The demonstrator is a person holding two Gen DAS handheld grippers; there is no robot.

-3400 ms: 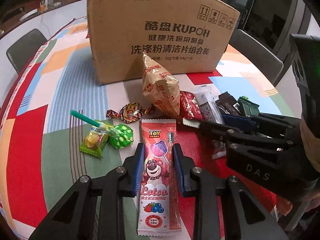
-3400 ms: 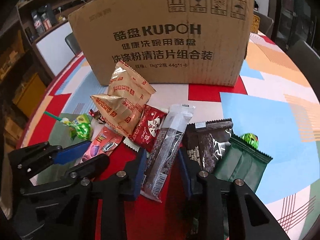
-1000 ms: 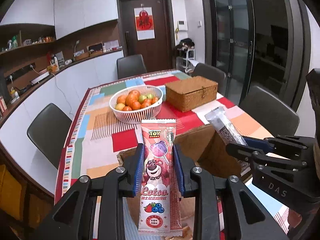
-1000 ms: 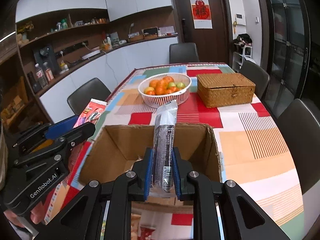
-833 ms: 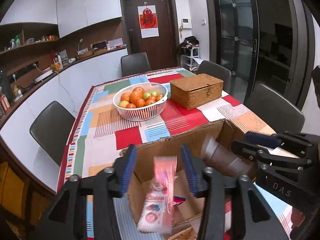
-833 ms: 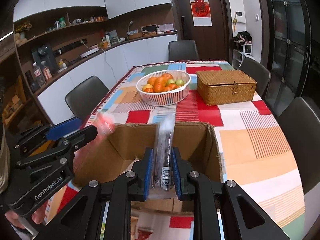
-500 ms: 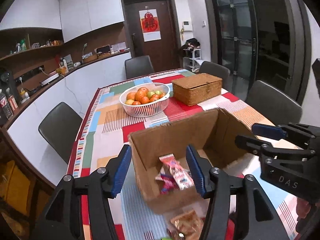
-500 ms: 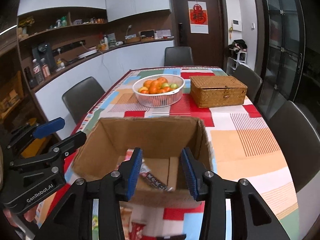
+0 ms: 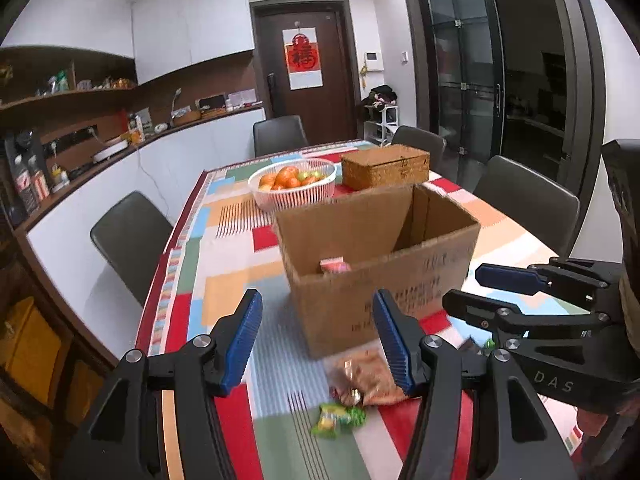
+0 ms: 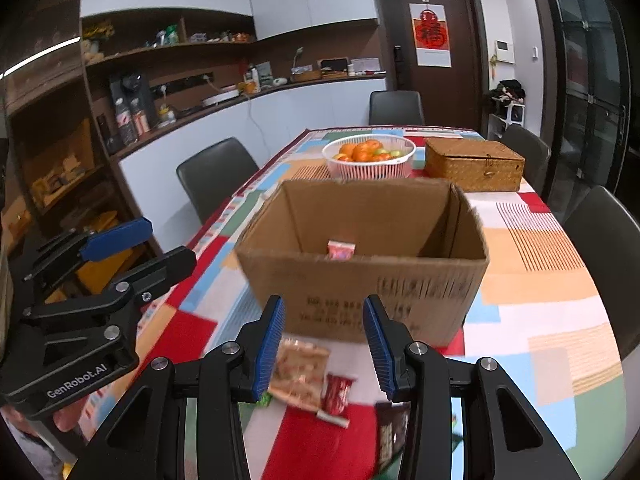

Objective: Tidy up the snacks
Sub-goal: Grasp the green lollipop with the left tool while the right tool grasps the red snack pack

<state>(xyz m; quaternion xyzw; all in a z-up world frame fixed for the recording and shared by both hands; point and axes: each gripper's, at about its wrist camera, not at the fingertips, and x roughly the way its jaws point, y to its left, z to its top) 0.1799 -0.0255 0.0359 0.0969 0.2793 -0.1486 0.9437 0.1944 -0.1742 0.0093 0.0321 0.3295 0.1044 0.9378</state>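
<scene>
A white basket (image 10: 368,160) of fruit sits next to a brown woven box (image 10: 474,164) (lid shut) on the colorful tablecloth (image 10: 532,280). Gray chairs (image 10: 216,176) stand around.

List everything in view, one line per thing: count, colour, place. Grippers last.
cardboard box: one, brown, open-topped, mid-table.
pink packet: one, pink-red, inside the box.
gold snack bag: one, tan-gold, on the table before the box.
red packet: one, beside the gold bag.
dark packet: one, brown-black, nearest edge, blurred.
green candies: green-yellow cluster, count unclear.
fruit basket: one, white, oranges inside, behind the box.
wicker box: one, tan, lidded, right of the basket.
chairs: grey, around the table.
left gripper: open, empty.
right gripper: open, empty.
</scene>
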